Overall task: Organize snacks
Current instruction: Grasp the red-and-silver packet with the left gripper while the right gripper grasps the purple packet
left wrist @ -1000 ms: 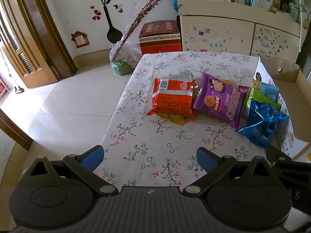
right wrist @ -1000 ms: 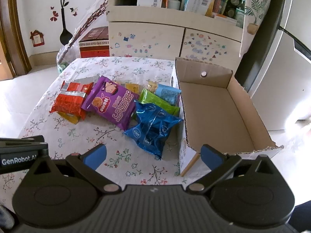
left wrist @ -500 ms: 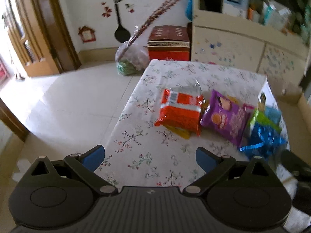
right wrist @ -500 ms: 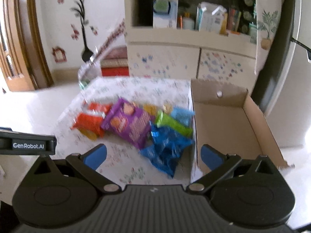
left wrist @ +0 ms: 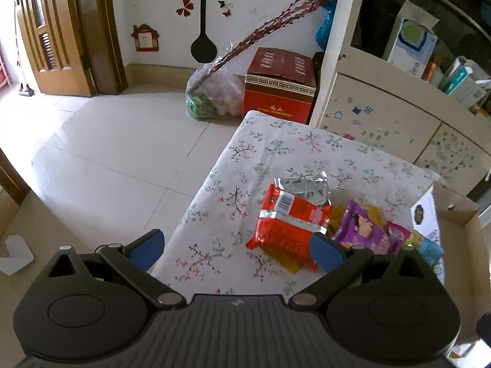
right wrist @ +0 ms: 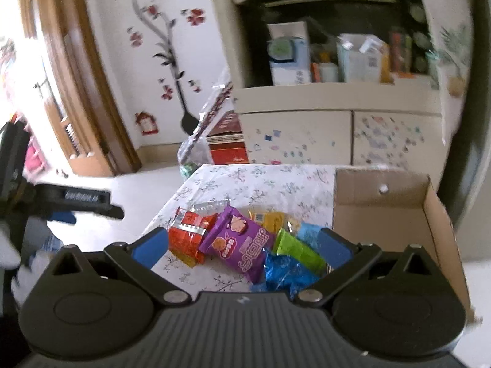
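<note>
Left wrist: fingers [left wrist: 146, 247] wide apart, empty.

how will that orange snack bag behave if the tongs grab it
The orange snack bag looks puffy and crinkled, so probably light and floppy, deforming when squeezed. Its glossy film and foil end may slip. It overlaps a yellow packet, which might drag along.

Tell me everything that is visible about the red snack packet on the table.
The red snack packet is a glossy foil pouch, red-orange, with a white barcode label and a silver crimped end that is turned toward the far side of the table. It looks sealed and puffy. It lies flat on the flowered cloth, at the left end of the snack row, partly on a yellow packet and beside the purple packet. No claw touches it.
</note>
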`<state>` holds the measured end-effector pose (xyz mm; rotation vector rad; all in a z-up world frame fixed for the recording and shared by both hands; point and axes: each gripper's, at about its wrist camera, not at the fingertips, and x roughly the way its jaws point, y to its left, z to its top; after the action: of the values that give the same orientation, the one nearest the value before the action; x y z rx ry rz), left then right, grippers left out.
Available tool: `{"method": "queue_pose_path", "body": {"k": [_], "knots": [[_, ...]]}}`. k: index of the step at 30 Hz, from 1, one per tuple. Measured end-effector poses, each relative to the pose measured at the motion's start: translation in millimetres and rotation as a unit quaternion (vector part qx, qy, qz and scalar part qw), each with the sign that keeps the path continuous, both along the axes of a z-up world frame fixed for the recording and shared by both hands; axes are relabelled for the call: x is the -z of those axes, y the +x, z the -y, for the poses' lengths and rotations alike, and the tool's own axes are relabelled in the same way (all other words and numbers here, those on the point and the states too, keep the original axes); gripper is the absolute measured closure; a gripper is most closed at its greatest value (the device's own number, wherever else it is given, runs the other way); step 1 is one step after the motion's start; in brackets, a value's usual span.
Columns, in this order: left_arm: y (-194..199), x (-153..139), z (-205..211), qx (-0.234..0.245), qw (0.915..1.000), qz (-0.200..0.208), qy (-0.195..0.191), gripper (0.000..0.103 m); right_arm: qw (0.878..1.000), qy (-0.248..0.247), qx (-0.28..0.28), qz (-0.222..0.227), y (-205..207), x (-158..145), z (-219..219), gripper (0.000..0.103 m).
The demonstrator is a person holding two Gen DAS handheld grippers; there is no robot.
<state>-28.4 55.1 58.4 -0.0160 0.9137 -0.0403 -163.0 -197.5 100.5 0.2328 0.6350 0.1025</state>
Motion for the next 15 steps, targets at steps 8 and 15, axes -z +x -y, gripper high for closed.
{"method": "queue_pose_path", "body": {"k": [8, 15], "knots": [[33.5, 20.0, 4.2, -0.009, 0.9995, -0.025, -0.015, 0.000, 0.994, -0.058, -0.091, -0.003, 29.7, 10.8, -20.1, 0.001], [55.0, 47.5, 12.4, -0.015, 0.9957, -0.069, -0.060, 0.000, 0.987, -0.090, -0.134, -0.020, 57.4, 31.2, -36.6, 0.001]]}}
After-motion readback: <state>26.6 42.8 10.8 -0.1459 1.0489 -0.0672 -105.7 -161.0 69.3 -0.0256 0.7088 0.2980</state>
